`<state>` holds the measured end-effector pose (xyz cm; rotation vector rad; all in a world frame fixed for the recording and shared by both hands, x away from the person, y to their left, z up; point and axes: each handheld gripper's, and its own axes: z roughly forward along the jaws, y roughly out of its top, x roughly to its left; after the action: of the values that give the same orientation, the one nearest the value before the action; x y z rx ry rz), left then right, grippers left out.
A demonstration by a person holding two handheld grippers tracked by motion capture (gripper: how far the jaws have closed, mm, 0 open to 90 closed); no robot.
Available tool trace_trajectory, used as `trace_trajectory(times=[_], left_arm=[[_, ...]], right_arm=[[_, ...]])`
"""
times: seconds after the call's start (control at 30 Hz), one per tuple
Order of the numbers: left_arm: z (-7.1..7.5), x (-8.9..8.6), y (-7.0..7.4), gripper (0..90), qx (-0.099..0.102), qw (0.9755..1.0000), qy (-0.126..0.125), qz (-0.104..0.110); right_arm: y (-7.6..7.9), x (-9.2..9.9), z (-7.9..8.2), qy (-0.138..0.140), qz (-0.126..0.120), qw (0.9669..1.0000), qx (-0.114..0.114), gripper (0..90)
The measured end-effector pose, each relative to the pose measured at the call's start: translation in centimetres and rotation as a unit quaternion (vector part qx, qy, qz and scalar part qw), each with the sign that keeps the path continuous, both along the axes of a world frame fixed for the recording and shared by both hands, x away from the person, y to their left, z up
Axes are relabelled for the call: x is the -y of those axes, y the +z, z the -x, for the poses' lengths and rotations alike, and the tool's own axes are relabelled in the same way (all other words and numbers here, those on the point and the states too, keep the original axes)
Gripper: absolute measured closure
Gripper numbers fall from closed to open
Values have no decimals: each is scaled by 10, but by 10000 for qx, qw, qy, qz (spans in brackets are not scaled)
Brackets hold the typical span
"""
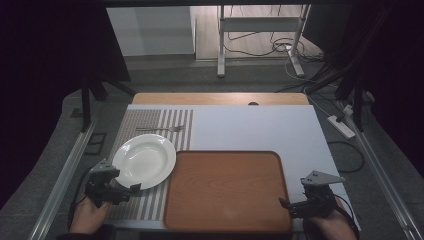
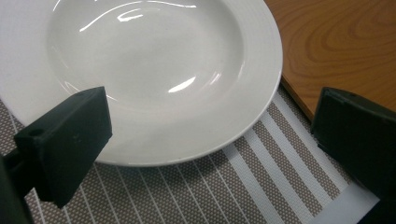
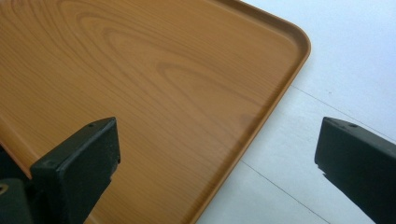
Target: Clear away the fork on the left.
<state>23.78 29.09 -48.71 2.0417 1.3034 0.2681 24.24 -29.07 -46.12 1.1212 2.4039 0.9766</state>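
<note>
The white deep plate [image 1: 144, 160] sits on the striped placemat [image 1: 150, 200] at the left of the table, its right rim just beside, perhaps overlapping, the left edge of the wooden tray [image 1: 227, 192]; the left gripper [image 1: 131, 189] lies at the plate's near-left rim, pointing right and slightly forward along it, so the plate lies ahead and a little to the left of its line; in the left gripper view the jaws stand wide apart and hold nothing, one jaw over the plate's near rim [image 2: 187, 140], the other over the mat near the tray's edge [image 2: 299, 100]; the rim runs between them, which is the relation the grasp turns on, since I judge a short advance and a dip would put that rim within the jaws; the right gripper [image 1: 287, 204] is at the tray's near-right corner, well apart from the plate, its jaws likewise spread and empty, straddling the tray's right rim [image 3: 275, 105] with the white table cover [image 3: 345, 60] beyond; the left hand [image 1: 89, 216] is plainly the nearer one; a fork [image 1: 161, 129] lies crosswise on the mat beyond the plate, untouched.
</note>
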Motion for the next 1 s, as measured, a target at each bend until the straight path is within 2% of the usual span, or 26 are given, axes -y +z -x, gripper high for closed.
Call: trace_trajectory(times=[0.37,0.57,0.63,0.83,1.0], left_arm=[[-22,-1,4,0,-72,10000,45,27],[-33,2,7,2,-78,9999,114,-43],[-40,4,9,5,-81,9997,168,-140],[-53,7,8,12,-127,9996,177,-174],[-61,7,7,9,-179,9997,146,-113]], right_arm=[[0,0,0,-7,-3,10000,-22,9],[0,0,0,-4,-1,10000,-24,8],[0,0,0,-6,-8,10000,-25,9],[0,0,0,-5,-13,10000,-28,9],[0,0,-1,-4,-9,10000,-30,9]])
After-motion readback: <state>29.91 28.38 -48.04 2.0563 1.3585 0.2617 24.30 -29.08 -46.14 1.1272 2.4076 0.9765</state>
